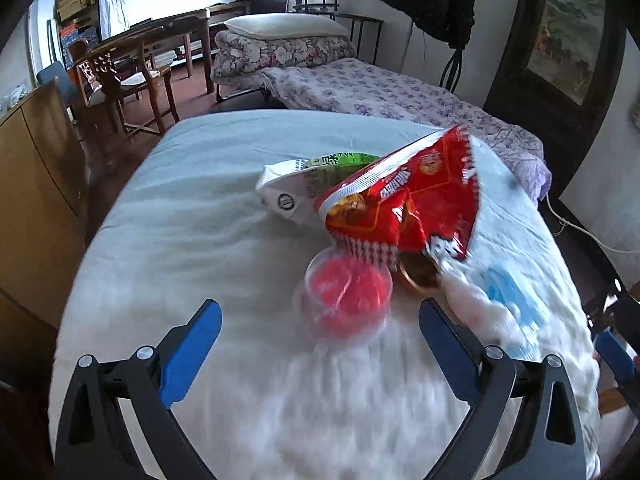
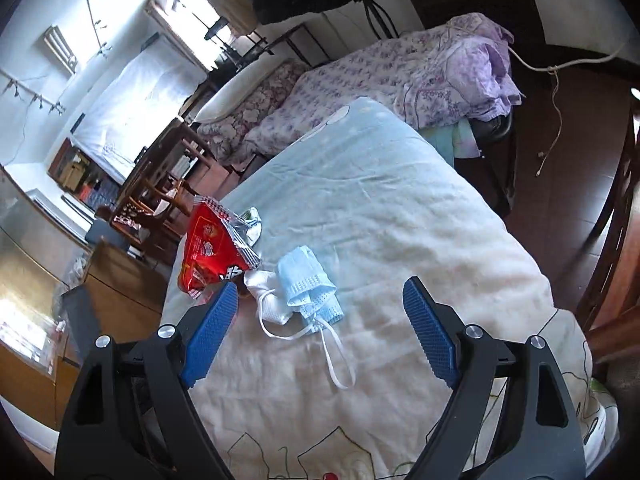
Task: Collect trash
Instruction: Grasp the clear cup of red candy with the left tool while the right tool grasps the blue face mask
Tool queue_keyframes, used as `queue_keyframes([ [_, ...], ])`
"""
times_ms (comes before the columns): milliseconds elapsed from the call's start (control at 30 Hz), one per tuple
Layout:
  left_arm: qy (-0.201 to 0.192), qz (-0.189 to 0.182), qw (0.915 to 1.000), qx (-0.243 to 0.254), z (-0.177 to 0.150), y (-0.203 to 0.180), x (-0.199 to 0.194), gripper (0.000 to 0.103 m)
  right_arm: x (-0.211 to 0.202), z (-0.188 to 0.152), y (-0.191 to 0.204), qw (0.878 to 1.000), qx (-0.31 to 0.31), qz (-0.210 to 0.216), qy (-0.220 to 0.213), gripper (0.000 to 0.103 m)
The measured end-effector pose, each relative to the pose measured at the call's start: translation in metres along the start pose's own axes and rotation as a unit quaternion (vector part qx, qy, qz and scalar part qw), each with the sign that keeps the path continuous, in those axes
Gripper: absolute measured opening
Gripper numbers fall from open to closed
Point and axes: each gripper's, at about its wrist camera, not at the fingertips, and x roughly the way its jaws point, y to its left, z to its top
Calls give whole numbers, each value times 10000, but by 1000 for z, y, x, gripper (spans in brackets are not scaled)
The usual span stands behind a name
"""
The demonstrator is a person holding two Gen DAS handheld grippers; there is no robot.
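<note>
**Operator A:** I read both claws as spread wide with nothing between the pads. My left gripper (image 1: 320,342) has the clear cup with the red inside (image 1: 347,295) directly ahead, centred just beyond its fingertips. It sits on the pale quilt (image 1: 192,208).

**Operator B:** Confirmed. My right gripper (image 2: 320,328) frames the blue face mask (image 2: 310,284), which lies just ahead and slightly left of centre. Its long axis runs roughly along my pointing line, and one strap trails toward me.

**Operator A:** So left is nearer the cup and right the mask. My view alone shows the cup, the white-and-green packet (image 1: 304,184) and a brown round item (image 1: 418,276).

**Operator B:** Mine shows the white mask (image 2: 268,300) clearly. The red snack bag (image 2: 212,248) hides your cup.
</note>
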Motion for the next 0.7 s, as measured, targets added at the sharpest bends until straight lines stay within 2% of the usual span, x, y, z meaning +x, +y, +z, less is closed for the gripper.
queue_keyframes([
  [100,-41,309,9995,4,5,0,15,92,3,0,-4,9999,-1,-129,5,82],
  [167,5,370,9993,40,6,3,21,73,5,2,-5,9998,-7,-178,27,82],
  [200,7,356,9993,69,6,4,21,55,7,2,-5,9998,1,-180,48,82],
  [333,-110,361,9993,56,-5,13,-3,54,6,2,-2,9994,-147,-300,5,82],
  [467,-21,-5,10000,-49,-31,25,-38,54,4,2,-5,9994,-133,-332,13,82],
  [600,204,187,9996,13,-64,35,-52,54,8,-1,-4,9992,-175,-278,207,82],
  [700,357,186,9990,-209,-73,45,-49,55,11,-3,1,9988,-321,-259,267,82],
])
